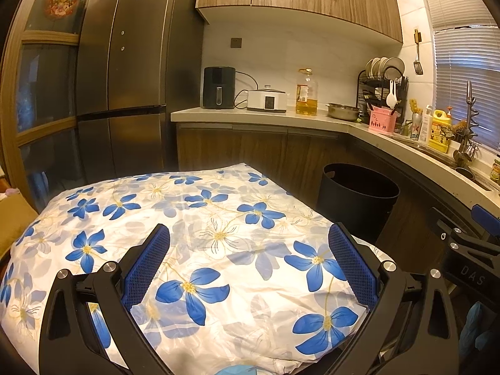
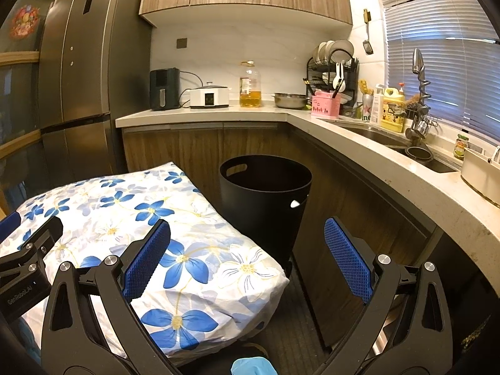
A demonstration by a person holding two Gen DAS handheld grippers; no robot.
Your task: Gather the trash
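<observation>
A black round trash bin (image 2: 265, 193) with handle cut-outs stands on the floor between the table and the counter cabinets; it also shows in the left wrist view (image 1: 356, 200). The table is covered with a white cloth with blue flowers (image 1: 200, 237), also in the right wrist view (image 2: 131, 228). No loose trash shows on the cloth. My left gripper (image 1: 248, 243) is open and empty above the cloth. My right gripper (image 2: 247, 237) is open and empty over the table's right edge, in front of the bin.
An L-shaped counter (image 2: 359, 143) runs along the back and right with an air fryer (image 2: 164, 89), a cooker, an oil bottle (image 2: 250, 84), a dish rack and a sink (image 2: 384, 136). A tall fridge (image 1: 131, 72) stands at the left.
</observation>
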